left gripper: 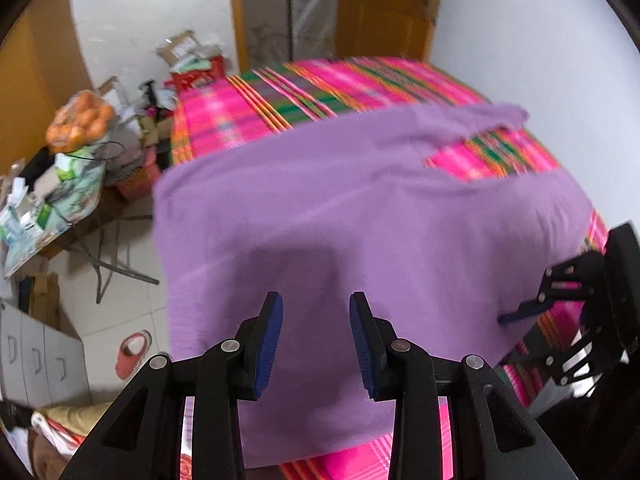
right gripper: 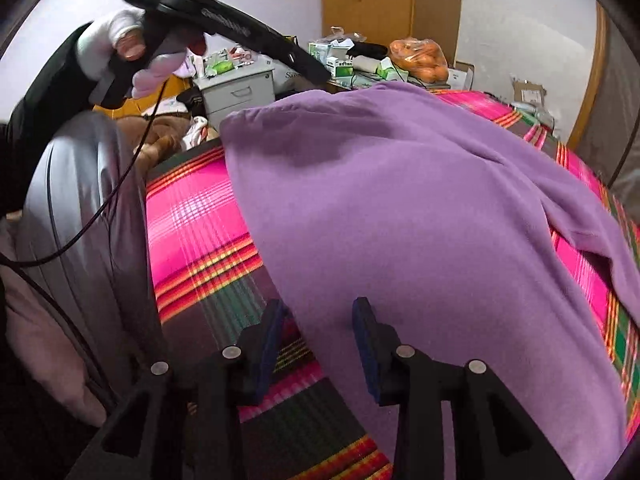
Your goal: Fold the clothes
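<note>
- Purple garment (left gripper: 360,216) spread flat across the pink plaid bedcover (left gripper: 248,108), one sleeve (left gripper: 480,120) reaching out to the far right of the left wrist view, a strip of plaid showing between sleeve and body.
- Left gripper (left gripper: 316,340) parted, nothing between the blue pads, poised above the garment's near hem with cloth straight ahead and below.
- Right gripper (right gripper: 320,344) likewise parted and empty, straddling the garment's edge: left finger (right gripper: 270,344) over bare plaid, right finger (right gripper: 366,348) over purple cloth.
- Seen from the left wrist view, right gripper (left gripper: 520,314) coming in from the right side, fingertip at or just over the garment's right border; contact too blurred to tell.
- Garment's long axis running away from both grippers, hem near, shoulders and sleeve far; body lying mostly between the two tools.
- Gloved hand (right gripper: 132,56) raised well above the bed in the right wrist view, holding the left tool's handle.
- Judged from the lie of things: fits either a garment laid out ahead of folding or one smoothed between folds; no crease or doubled layer clearly visible, though blur hides detail.
- Right gripper nearer to a graspable edge; left gripper centred over the hem, needing to drop down onto the cloth for any pinch.
- Risk, as a judgement: soft knit likely to bunch or drag the bedcover along if pinched too deep.
</note>
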A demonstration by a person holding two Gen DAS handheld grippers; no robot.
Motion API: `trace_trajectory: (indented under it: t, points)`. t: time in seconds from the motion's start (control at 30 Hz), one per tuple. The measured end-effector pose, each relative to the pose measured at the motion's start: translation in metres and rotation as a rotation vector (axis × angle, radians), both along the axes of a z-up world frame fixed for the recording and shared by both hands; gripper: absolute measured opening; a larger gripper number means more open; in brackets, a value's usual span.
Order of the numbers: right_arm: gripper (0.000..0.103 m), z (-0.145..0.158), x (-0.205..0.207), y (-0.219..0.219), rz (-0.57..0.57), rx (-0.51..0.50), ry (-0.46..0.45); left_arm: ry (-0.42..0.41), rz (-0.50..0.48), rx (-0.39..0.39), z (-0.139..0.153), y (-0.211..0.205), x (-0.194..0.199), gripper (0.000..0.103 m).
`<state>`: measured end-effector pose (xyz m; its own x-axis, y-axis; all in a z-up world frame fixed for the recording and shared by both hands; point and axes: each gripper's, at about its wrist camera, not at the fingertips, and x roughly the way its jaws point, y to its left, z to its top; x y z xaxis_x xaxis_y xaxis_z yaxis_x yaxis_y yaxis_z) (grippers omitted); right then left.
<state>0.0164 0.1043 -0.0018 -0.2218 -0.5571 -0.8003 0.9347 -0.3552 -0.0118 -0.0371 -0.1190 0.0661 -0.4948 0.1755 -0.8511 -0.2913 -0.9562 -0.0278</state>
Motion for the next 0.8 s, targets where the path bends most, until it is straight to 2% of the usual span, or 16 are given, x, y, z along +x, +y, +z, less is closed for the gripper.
trace_trajectory:
  t: [0.2, 0.23, 0.27, 0.3, 0.6, 0.8]
  points:
    - [0.036, 0.0, 0.012, 0.005, 0.053, 0.032, 0.067, -0.063, -0.031, -0.029, -0.022, 0.007, 0.007, 0.036]
    - [0.031, 0.0, 0.009, 0.008, 0.045, 0.024, 0.055, -0.069, -0.035, -0.031, -0.024, 0.008, 0.008, 0.036]
    - [0.011, 0.0, 0.007, 0.011, 0.027, 0.018, 0.053, -0.072, -0.038, -0.032, -0.025, 0.009, 0.009, 0.036]
    - [0.003, 0.0, 0.005, 0.01, 0.01, 0.015, 0.056, -0.075, -0.04, -0.033, -0.027, 0.009, 0.011, 0.036]
    - [0.003, 0.001, 0.01, 0.011, 0.058, 0.004, 0.024, -0.085, -0.051, -0.027, -0.031, 0.007, 0.012, 0.036]
    - [0.005, 0.01, -0.002, 0.036, -0.042, -0.024, 0.014, -0.099, -0.111, -0.06, -0.037, 0.023, 0.017, 0.036]
